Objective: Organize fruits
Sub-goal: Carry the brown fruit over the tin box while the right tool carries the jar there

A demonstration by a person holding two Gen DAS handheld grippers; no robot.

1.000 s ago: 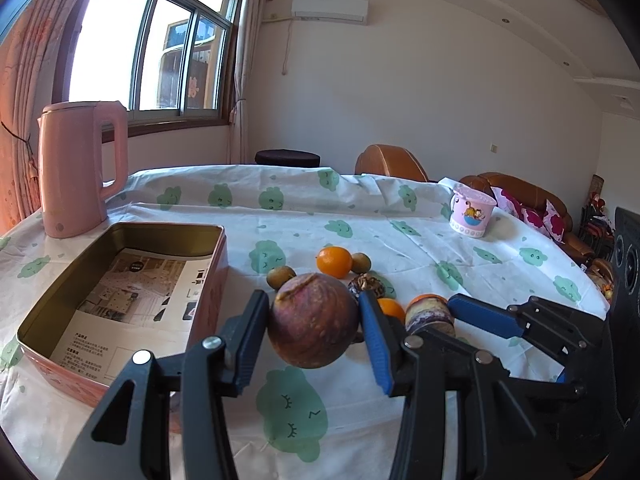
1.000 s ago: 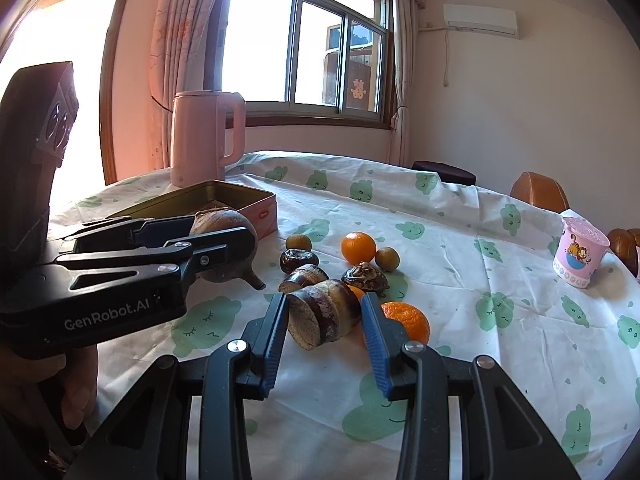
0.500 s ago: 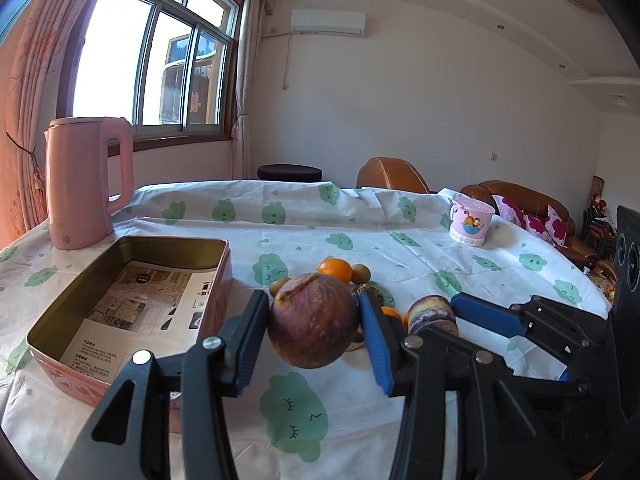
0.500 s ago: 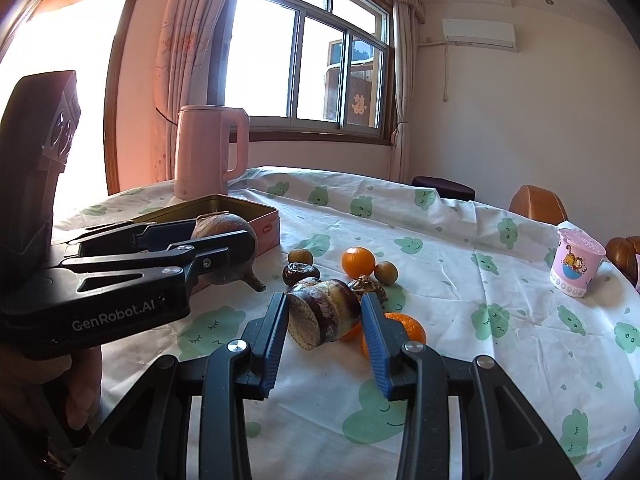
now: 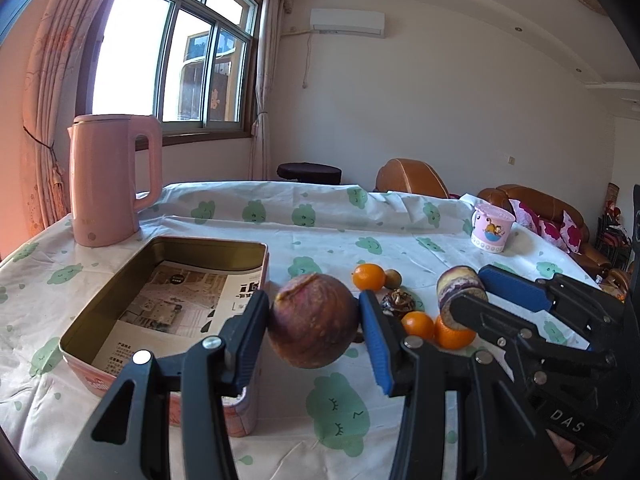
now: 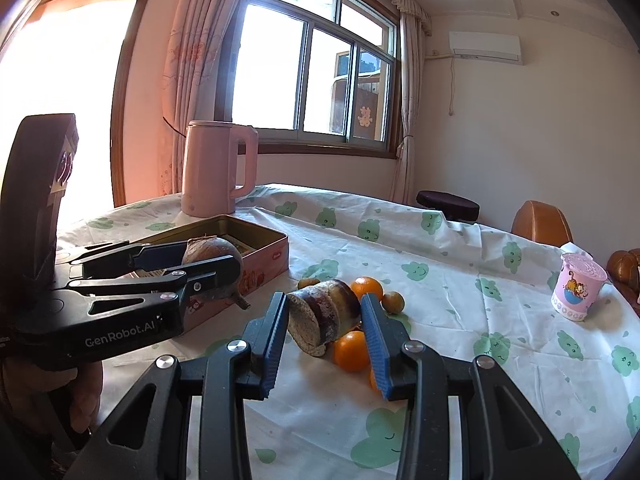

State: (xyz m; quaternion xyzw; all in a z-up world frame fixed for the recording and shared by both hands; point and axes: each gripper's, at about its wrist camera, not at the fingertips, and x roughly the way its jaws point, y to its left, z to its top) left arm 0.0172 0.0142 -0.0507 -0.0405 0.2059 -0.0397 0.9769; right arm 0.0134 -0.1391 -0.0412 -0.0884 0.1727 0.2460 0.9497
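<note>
My left gripper (image 5: 314, 322) is shut on a round purple-brown fruit (image 5: 313, 320) and holds it above the cloth, just right of the open metal tin (image 5: 102, 312). My right gripper (image 6: 325, 322) is shut on a short purple-and-white cut chunk (image 6: 322, 316), also held off the table; it also shows in the left wrist view (image 5: 460, 290). Loose fruit lies on the table beyond: oranges (image 5: 369, 277) (image 5: 418, 325), small green-brown fruits (image 5: 393, 279) and a dark wrinkled one (image 5: 398, 303). In the right wrist view the left gripper (image 6: 192, 270) hangs beside the tin (image 6: 256, 256).
A pink kettle (image 5: 112, 180) stands behind the tin at the far left. A pink cartoon cup (image 5: 491, 230) stands at the far right. The tin holds printed paper. Chairs and a sofa stand beyond the table's far edge.
Both grippers have risen with their fruit still held. The left gripper has shifted slightly toward the tin's near right corner.
</note>
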